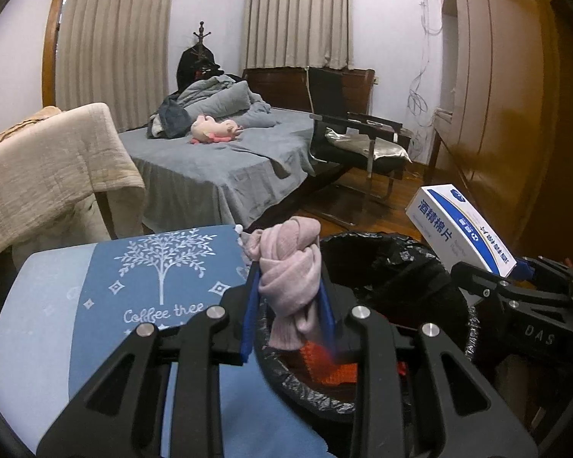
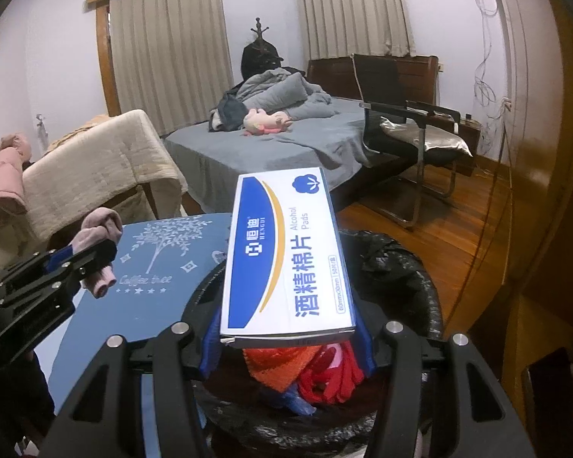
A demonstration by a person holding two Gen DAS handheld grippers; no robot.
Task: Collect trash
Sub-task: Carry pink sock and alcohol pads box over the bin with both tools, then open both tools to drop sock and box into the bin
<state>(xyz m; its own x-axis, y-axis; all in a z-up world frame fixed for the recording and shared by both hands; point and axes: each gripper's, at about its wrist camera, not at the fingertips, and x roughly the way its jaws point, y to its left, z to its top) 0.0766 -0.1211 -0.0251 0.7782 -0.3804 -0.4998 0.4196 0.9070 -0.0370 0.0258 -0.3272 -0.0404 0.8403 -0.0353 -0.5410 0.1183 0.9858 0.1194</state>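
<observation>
Now the left hand-held gripper is pinching a knotted pink sock, upright over the black-lined trash bin rim at 9 o'clock. Level above the bin's middle, the right hand-held gripper clamps a white-and-blue alcohol pads box, pointing toward 12 o'clock over red and orange trash.

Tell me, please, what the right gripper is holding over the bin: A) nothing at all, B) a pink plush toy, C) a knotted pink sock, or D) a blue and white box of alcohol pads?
D: the right gripper is shut on the alcohol pads box above the black-lined trash bin; the pink sock is in the left gripper.
</observation>
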